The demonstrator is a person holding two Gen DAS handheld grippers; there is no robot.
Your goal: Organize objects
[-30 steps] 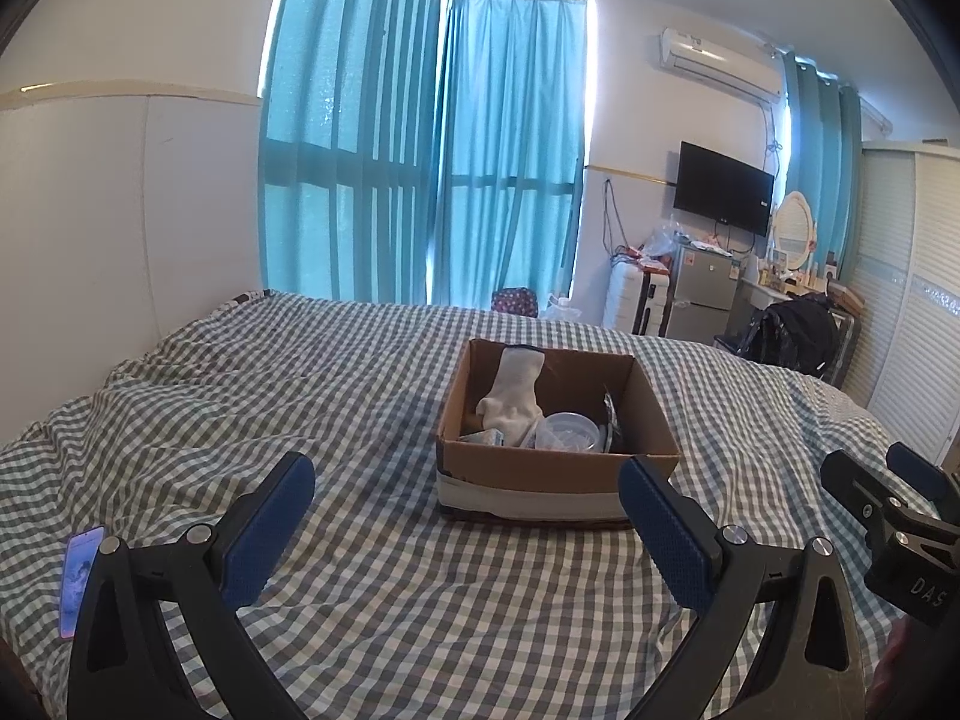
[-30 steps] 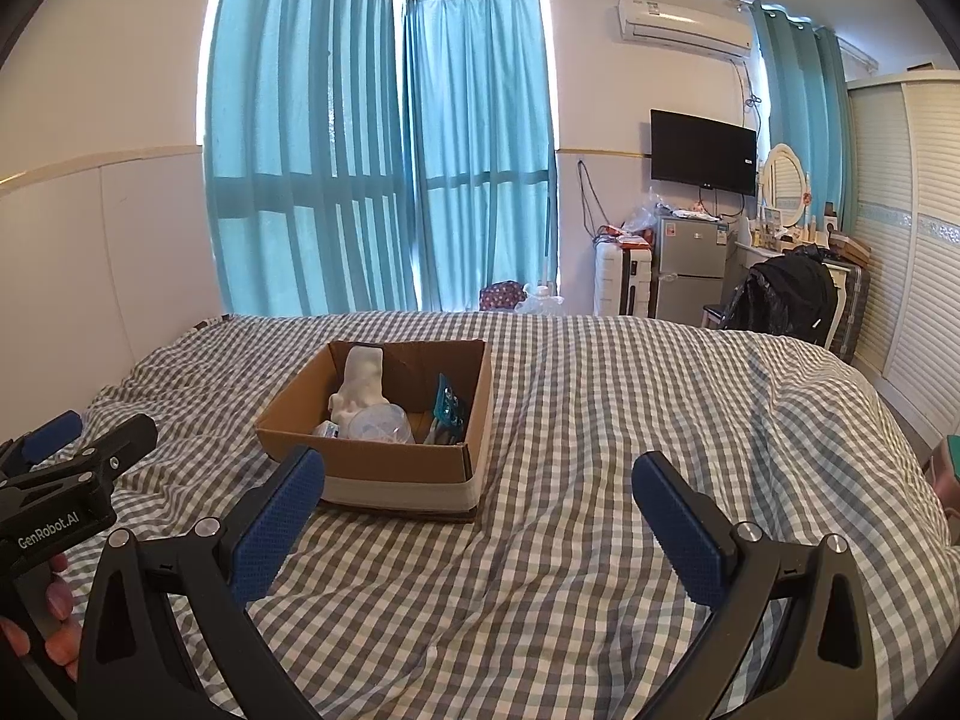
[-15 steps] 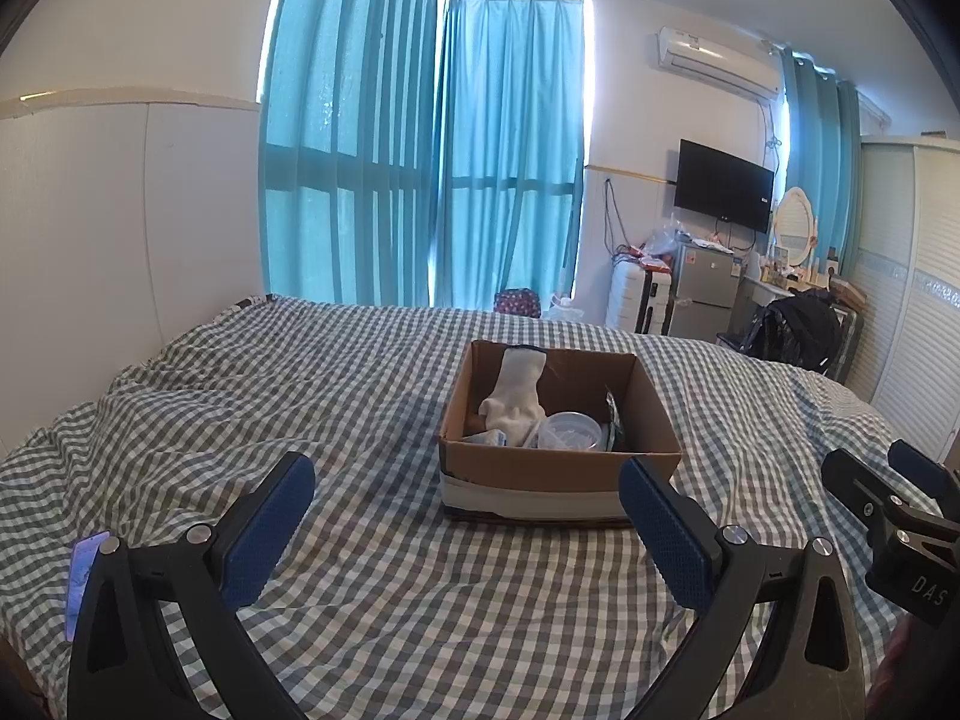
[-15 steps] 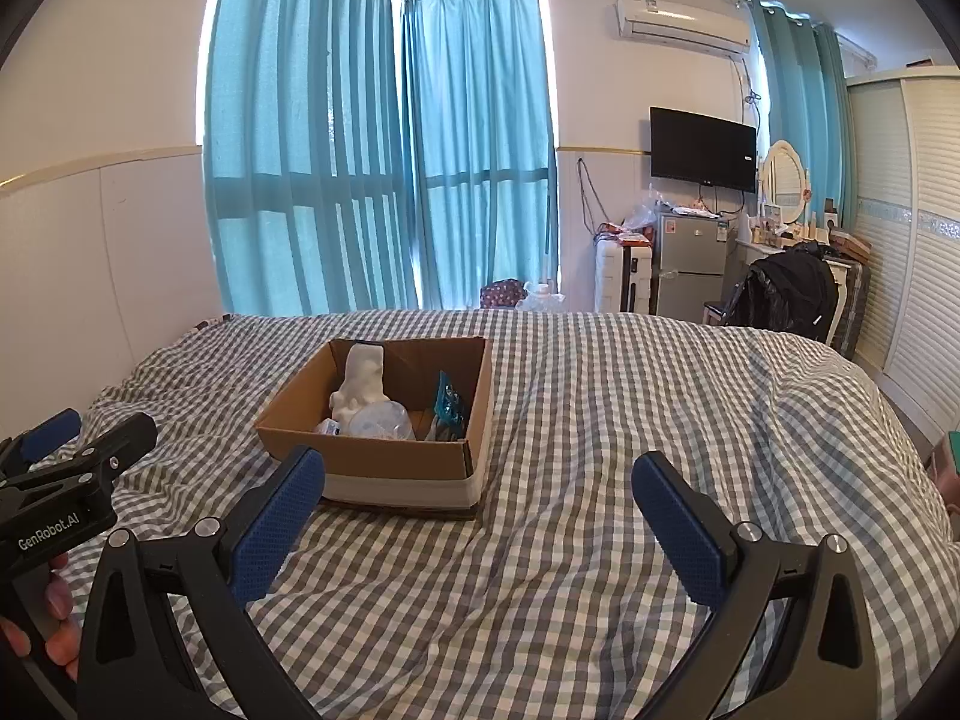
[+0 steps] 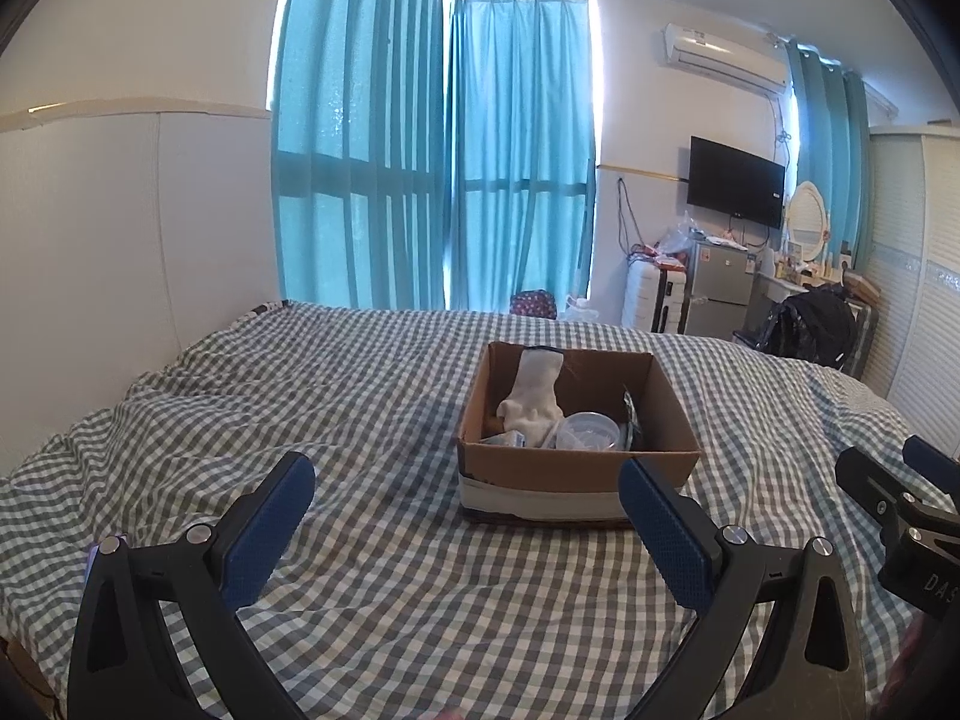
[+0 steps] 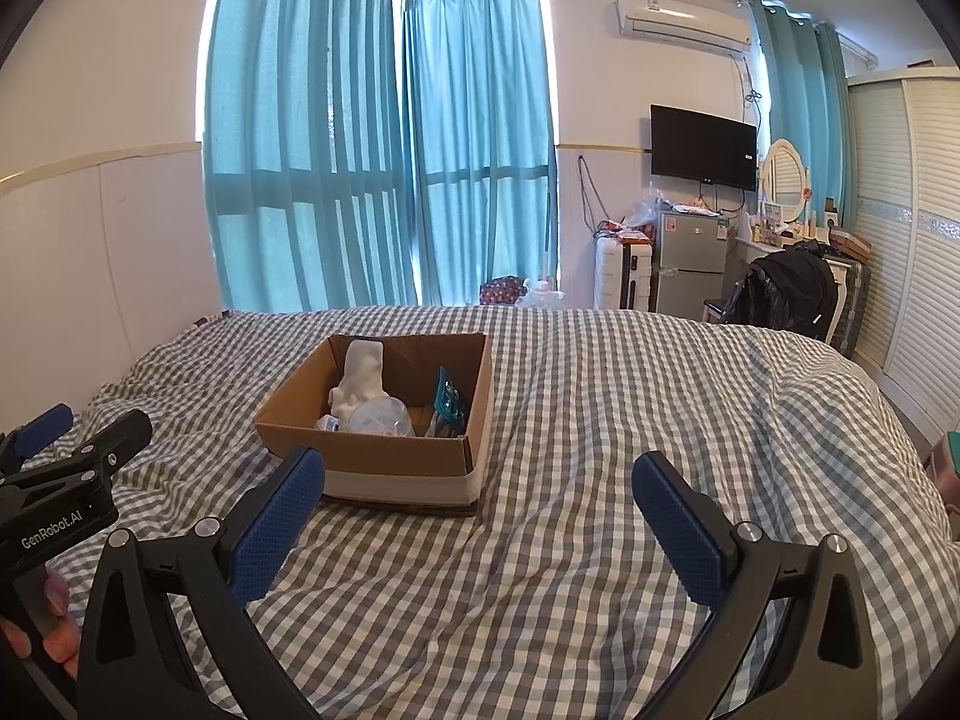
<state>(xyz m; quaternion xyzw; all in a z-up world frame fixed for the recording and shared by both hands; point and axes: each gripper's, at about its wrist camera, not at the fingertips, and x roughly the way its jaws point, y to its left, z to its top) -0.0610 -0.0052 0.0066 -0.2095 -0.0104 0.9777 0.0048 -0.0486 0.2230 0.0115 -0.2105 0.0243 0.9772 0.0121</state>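
An open cardboard box (image 5: 576, 465) (image 6: 384, 456) sits on the checked bed. Inside it are a white sock (image 5: 534, 399) (image 6: 360, 378), a clear round container (image 5: 585, 432) (image 6: 381, 417), a small pale packet (image 5: 507, 439) and a teal packet (image 6: 451, 399). My left gripper (image 5: 462, 516) is open and empty, held above the bed in front of the box; it also shows at the left edge of the right wrist view (image 6: 72, 450). My right gripper (image 6: 480, 510) is open and empty, to the right of the box front; it shows at the right edge of the left wrist view (image 5: 900, 492).
The grey-checked bedspread (image 5: 300, 408) covers the bed. A small flat phone-like object (image 5: 93, 558) lies at the bed's left edge. Teal curtains (image 5: 432, 180), a suitcase (image 6: 621, 273), a small fridge (image 6: 690, 264), a TV (image 6: 702, 147) and a wardrobe (image 6: 912, 228) stand beyond the bed.
Both grippers have stayed open and almost still. The left wrist view has tilted slightly upward, so the box sits a little lower in it.
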